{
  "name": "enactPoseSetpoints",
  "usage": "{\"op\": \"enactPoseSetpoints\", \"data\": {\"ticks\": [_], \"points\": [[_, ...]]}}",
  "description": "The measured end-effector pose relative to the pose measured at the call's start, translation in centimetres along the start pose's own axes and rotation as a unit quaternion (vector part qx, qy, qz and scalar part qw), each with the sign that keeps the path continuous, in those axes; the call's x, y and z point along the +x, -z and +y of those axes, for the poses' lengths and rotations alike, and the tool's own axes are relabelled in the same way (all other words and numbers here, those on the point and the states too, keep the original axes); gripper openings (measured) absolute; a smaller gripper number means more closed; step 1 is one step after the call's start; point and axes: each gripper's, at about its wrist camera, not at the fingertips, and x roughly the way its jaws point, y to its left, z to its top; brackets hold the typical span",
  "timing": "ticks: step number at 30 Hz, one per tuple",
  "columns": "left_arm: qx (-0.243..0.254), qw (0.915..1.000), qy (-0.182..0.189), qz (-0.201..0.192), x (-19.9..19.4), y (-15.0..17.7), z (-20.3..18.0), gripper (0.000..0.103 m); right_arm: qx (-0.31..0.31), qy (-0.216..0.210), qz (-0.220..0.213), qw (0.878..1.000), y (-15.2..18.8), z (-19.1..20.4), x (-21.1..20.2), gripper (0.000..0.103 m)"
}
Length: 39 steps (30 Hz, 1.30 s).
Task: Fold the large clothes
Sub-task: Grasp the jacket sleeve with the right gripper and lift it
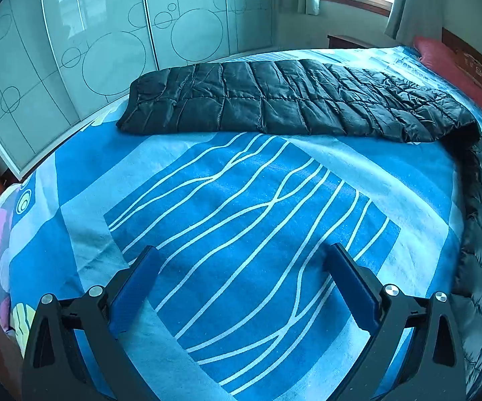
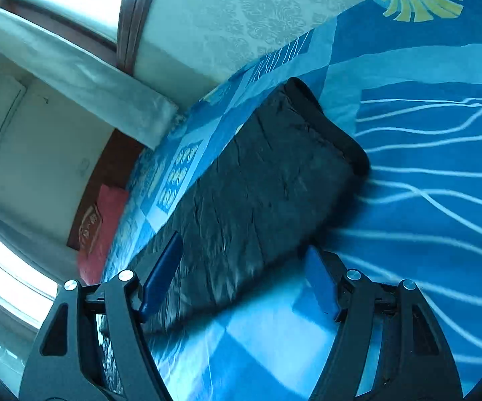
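1. In my left wrist view, a black quilted puffer jacket (image 1: 291, 100) lies on a bed, across the upper middle of the frame.
2. Its long axis runs from the left of the frame to the right. A squared-off end points toward the upper left, near pale sliding wardrobe doors (image 1: 73, 50).
3. At the right edge, the dark fabric bends and runs down the right side of the frame toward the lower right corner.
4. The bed is covered by a blue bedspread (image 1: 241, 217) patterned with wavy white lines.
5. My left claw (image 1: 244, 250) sits at the bottom centre of that frame. Its blue pads stand wide apart over bare bedspread, with nothing between them.
6. A red pillow (image 1: 458, 70) rests at the upper right, past the jacket.
7. In my right wrist view, the scene is rolled and somewhat blurred. The jacket (image 2: 257, 200) runs diagonally from the lower left to the upper centre.
8. Its dark-banded end points toward the upper right of the frame.
9. My right claw (image 2: 244, 250) is at the bottom centre, jaws apart. The jacket's lower end lies between the pads; I cannot see them pressing on it.
10. The left pad (image 2: 162, 274) overlaps the fabric; whether it touches I cannot tell.
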Motion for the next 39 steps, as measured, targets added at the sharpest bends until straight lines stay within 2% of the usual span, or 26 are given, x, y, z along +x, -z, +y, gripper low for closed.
{"op": "enactPoseSetpoints", "data": {"ticks": [2,3,5,6,7,10,13,17,20,23,26,29,33,37,39], "points": [[-0.001,1.0,0.001,0.0,0.1,0.0,0.0,0.099,-0.006,0.011,-0.018,1.0,-0.5,0.0,0.4,0.07],[0.0,1.0,0.0,0.0,0.1,0.1,-0.1,0.099,-0.011,0.019,-0.022,1.0,-0.6,-0.1,0.1,0.065],[0.002,1.0,-0.003,-0.002,0.1,0.3,-0.3,0.099,-0.021,0.042,-0.025,0.999,-0.9,-0.4,0.3,0.04],[0.003,1.0,-0.005,-0.003,0.2,0.3,-0.3,0.099,-0.018,0.047,-0.014,0.999,-1.3,-0.8,1.0,0.018],[0.003,1.0,-0.005,-0.003,0.2,0.4,-0.3,0.099,-0.012,0.046,-0.01,0.999,-1.4,-1.1,1.2,0.01],[0.002,1.0,-0.004,-0.005,0.2,0.4,-0.4,0.099,-0.053,0.051,-0.019,0.997,-1.4,0.8,0.6,0.006],[0.003,1.0,-0.006,-0.007,0.2,0.5,-0.4,0.099,-0.112,0.024,-0.037,0.993,-0.3,5.0,-1.3,0.006],[0.004,0.9999,-0.009,-0.009,0.2,0.6,-0.4,0.099,-0.187,-0.032,-0.041,0.981,2.7,11.9,-3.3,0.006],[0.004,0.9999,-0.009,-0.011,0.2,0.6,-0.4,0.099,-0.27,-0.086,-0.02,0.959,7.6,19.1,-4.2,0.006],[0.004,0.9999,-0.009,-0.013,0.2,0.7,-0.4,0.099,-0.326,-0.119,0.011,0.938,12.6,24.3,-4.0,0.006],[0.002,0.9999,-0.007,-0.015,0.2,0.7,-0.3,0.099,-0.378,-0.146,0.053,0.913,19.5,29.4,-2.7,0.006],[0.0,0.9999,-0.004,-0.015,0.2,0.8,-0.2,0.099,-0.415,-0.158,0.088,0.892,25.3,32.3,-1.7,0.006],[-0.001,0.9999,-0.004,-0.016,0.2,0.9,-0.1,0.099,-0.469,-0.17,0.145,0.855,34.7,35.7,-0.1,0.006],[-0.002,0.9998,-0.002,-0.018,0.2,0.9,0.0,0.099,-0.526,-0.168,0.175,0.815,43.6,38.3,0.4,0.006],[-0.003,0.9998,-0.001,-0.018,0.2,1.0,0.0,0.099,-0.54,-0.162,0.198,0.802,47.3,39.3,1.2,0.006]]}}
